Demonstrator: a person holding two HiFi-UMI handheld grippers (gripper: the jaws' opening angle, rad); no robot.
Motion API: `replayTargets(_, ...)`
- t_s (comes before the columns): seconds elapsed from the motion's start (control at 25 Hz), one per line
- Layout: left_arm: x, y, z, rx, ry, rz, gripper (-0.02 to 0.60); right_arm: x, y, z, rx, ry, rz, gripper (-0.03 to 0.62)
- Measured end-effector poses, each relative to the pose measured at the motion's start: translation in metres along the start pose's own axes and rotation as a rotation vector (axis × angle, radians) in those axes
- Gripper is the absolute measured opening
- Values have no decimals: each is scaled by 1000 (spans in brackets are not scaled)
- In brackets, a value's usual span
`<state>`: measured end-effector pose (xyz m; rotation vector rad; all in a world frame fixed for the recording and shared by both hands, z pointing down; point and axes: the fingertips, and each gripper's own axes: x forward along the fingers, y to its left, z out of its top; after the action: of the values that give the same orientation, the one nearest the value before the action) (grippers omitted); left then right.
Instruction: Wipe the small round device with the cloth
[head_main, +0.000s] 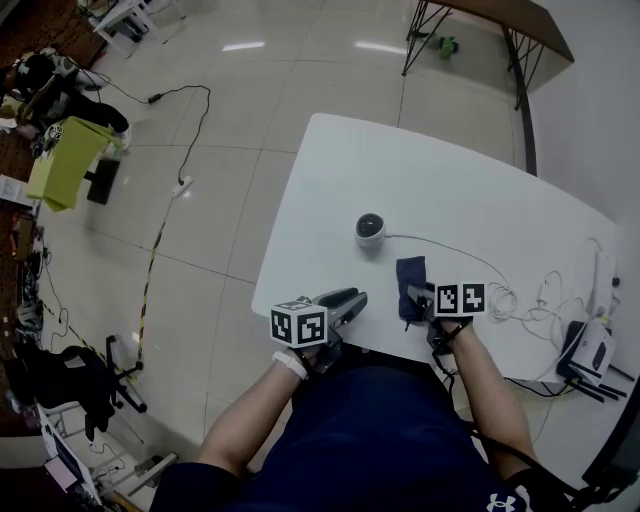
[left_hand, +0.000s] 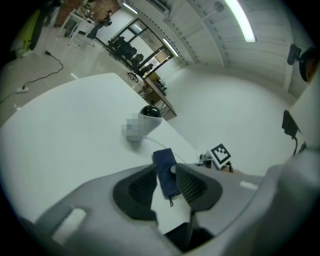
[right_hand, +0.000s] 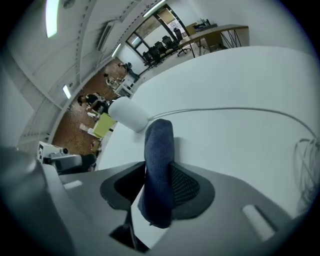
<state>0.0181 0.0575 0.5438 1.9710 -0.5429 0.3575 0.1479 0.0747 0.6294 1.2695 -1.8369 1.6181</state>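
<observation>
The small round device (head_main: 370, 230), white with a dark dome, stands mid-table; it also shows in the left gripper view (left_hand: 148, 116) and as a white body in the right gripper view (right_hand: 127, 114). A dark blue cloth (head_main: 410, 277) lies just near-right of it. My right gripper (head_main: 418, 300) has the cloth (right_hand: 159, 165) between its jaws; the cloth leans on one pad and a gap shows at the other. My left gripper (head_main: 352, 298) hovers open and empty at the table's front edge, left of the cloth (left_hand: 164, 167), which it sees beyond its tips (left_hand: 165, 187).
A thin white cable (head_main: 440, 243) runs from the device to coiled cables (head_main: 530, 300) and a small white box (head_main: 590, 347) at the table's right edge. The table's front edge (head_main: 300, 300) is right by the person's lap. Power cords trail on the floor (head_main: 180, 150) at left.
</observation>
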Motion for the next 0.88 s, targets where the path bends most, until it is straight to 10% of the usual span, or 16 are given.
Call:
replayTargets(0.48,-1,-6,11,51,15,-23,120,-44,-12,24,-70,-157,-185,211)
replayTargets(0.88,-18,-66,52,312,-103,-47,95,-116,118,79,-232,-559,123,27)
